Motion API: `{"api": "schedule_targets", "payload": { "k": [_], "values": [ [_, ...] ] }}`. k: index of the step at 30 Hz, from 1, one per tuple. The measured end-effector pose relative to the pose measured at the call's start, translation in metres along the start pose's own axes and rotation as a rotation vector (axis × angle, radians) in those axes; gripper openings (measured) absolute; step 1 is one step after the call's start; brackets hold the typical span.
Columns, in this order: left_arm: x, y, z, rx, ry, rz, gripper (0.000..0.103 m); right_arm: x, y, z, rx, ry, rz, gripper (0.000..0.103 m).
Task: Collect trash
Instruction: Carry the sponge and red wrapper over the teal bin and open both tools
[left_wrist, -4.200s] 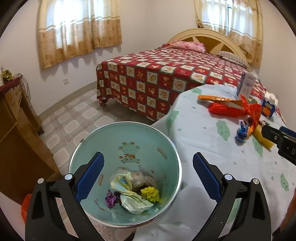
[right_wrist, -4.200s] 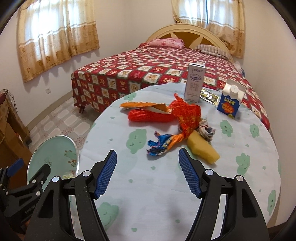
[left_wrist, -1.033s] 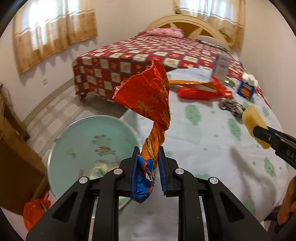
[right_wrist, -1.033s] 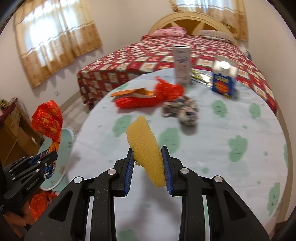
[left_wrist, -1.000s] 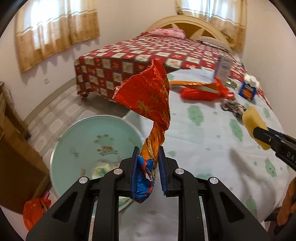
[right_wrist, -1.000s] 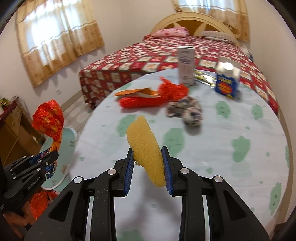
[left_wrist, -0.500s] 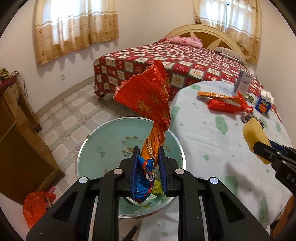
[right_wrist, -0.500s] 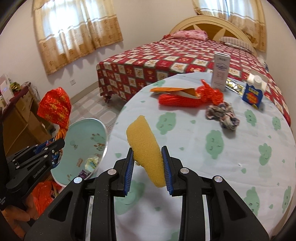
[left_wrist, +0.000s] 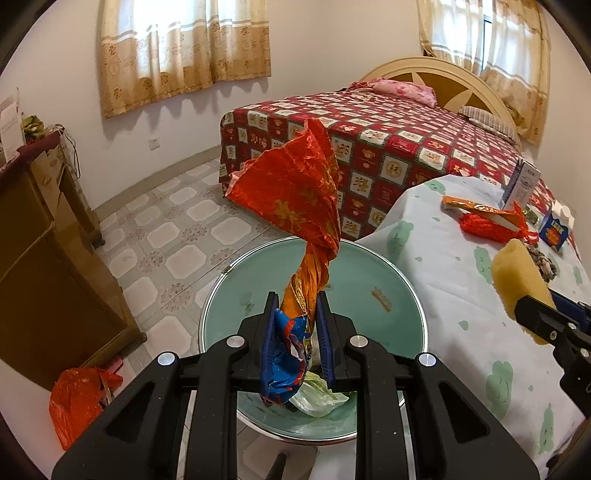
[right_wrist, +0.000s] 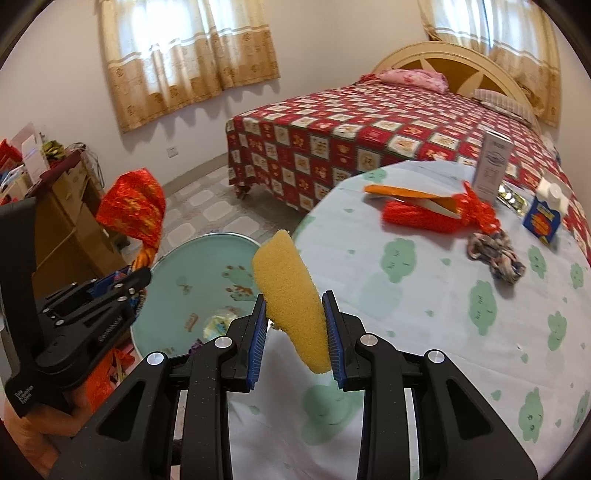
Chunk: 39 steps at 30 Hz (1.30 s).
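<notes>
The left gripper (left_wrist: 295, 332) pinches the wrapper (left_wrist: 291, 206) over the bin (left_wrist: 369, 273); the right gripper (right_wrist: 295, 328) clamps the sponge (right_wrist: 290, 295), bin at ten o'clock; released now, the sponge would likely land on the table (right_wrist: 424, 332).

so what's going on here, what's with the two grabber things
A person is clearing trash off a table into a green bin beside it. The left gripper is shut on a twisted red wrapper held over the bin. The right gripper is shut on a yellow sponge near the table's edge. More trash lies on the table.
</notes>
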<state>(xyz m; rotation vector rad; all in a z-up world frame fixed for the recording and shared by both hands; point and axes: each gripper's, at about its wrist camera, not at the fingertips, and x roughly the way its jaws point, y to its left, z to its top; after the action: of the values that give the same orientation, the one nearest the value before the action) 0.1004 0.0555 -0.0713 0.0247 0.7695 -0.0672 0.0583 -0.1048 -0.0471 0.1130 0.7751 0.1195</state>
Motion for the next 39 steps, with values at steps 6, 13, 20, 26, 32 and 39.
{"api": "schedule_targets", "payload": {
  "k": [6,13,20,26,32,39],
  "values": [
    [0.003,0.008,0.000,-0.020,0.009,0.020,0.020,0.009,0.016,0.007,-0.016,0.004,0.019,0.030],
    [0.005,0.019,0.001,-0.050,0.015,0.030,0.020,0.022,0.029,0.014,-0.035,0.005,0.029,0.030],
    [0.008,0.025,0.001,-0.066,0.020,0.033,0.020,0.040,0.037,0.019,-0.039,0.018,0.027,0.030],
    [0.011,0.026,0.000,-0.070,0.031,0.039,0.020,0.062,0.042,0.025,-0.036,0.056,0.042,0.030],
    [0.018,0.027,-0.001,-0.077,0.054,0.038,0.020,0.082,0.050,0.027,-0.036,0.098,0.052,0.031],
    [0.022,0.029,-0.002,-0.084,0.068,0.042,0.021,0.109,0.053,0.027,-0.033,0.153,0.086,0.033]
  ]
}}
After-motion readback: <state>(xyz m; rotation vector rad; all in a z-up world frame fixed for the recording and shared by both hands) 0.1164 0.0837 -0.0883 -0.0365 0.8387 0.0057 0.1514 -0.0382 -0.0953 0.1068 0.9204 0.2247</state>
